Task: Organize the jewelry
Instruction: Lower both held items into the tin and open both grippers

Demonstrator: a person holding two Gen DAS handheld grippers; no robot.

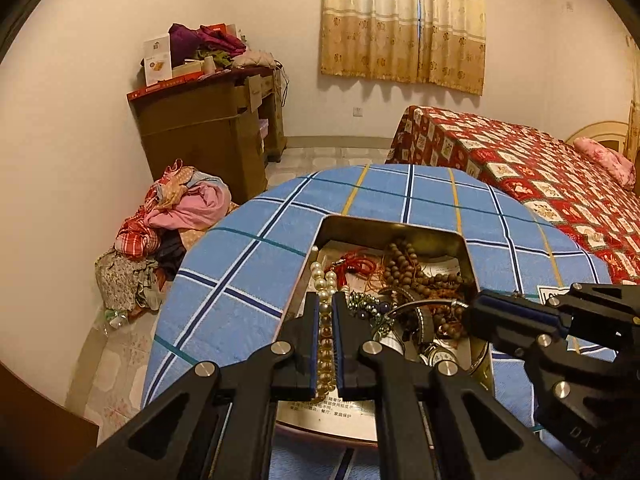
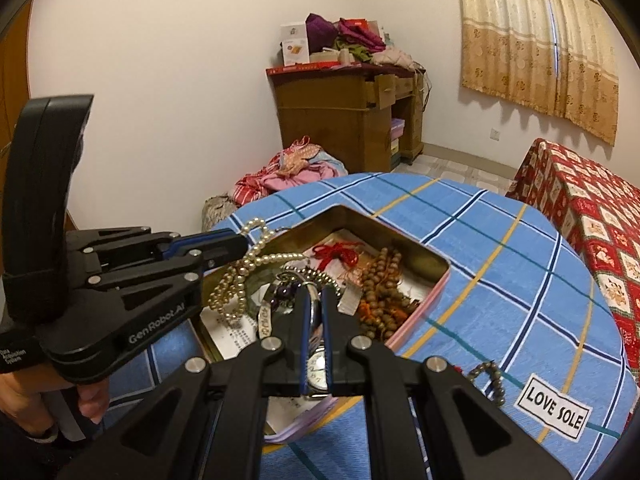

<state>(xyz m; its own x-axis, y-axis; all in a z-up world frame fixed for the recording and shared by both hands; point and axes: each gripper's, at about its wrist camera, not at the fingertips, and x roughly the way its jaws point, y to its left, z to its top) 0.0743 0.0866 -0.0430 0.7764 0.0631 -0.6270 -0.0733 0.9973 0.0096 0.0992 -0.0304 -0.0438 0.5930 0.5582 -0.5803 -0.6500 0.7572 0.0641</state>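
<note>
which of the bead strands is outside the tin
The small greenish-brown bead bracelet, lying on the blue plaid cloth beside the LOVE SOLE label. The brown wooden beads lie inside the tin.

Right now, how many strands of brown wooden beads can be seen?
2, perhaps more. One heap of wooden beads lies in the tin, on its right side; it may hold several tangled strands. One small bead bracelet lies on the blue cloth outside the tin.

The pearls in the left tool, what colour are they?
Creamy white pearls, clearest in the right wrist view, where the left tool pinches the strand.
</note>
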